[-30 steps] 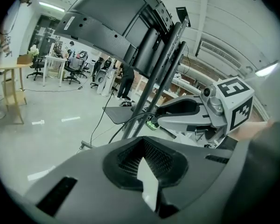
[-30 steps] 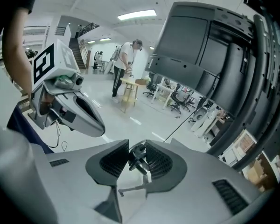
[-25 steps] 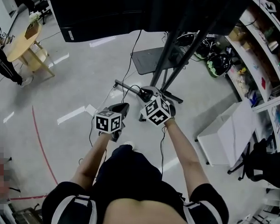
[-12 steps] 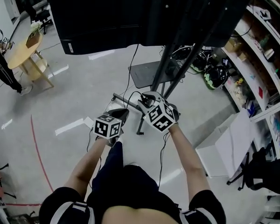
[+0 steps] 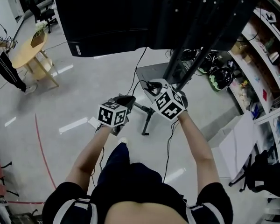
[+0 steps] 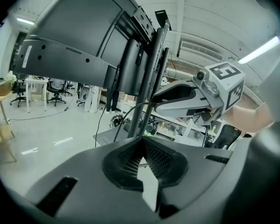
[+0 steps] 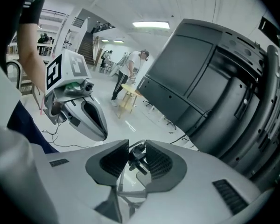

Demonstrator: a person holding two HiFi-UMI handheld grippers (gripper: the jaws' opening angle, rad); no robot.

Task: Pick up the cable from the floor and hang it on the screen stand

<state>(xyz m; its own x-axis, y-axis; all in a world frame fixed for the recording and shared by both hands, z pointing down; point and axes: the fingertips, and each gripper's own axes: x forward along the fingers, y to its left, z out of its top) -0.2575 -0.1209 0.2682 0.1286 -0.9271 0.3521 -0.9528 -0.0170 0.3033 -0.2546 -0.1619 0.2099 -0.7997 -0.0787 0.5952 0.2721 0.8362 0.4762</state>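
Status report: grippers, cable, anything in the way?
Right gripper shut on cable. Left gripper fingers together, hold unclear. Cable not yet hung on screen stand. Nothing visibly blocking.

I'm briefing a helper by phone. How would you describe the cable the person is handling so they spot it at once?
Start at the big black screen on its stand. Just below it, the right gripper is held up beside the stand's poles. The cable is the thin black one pinched between that gripper's pads, unlike the loose cable dangling from the screen.
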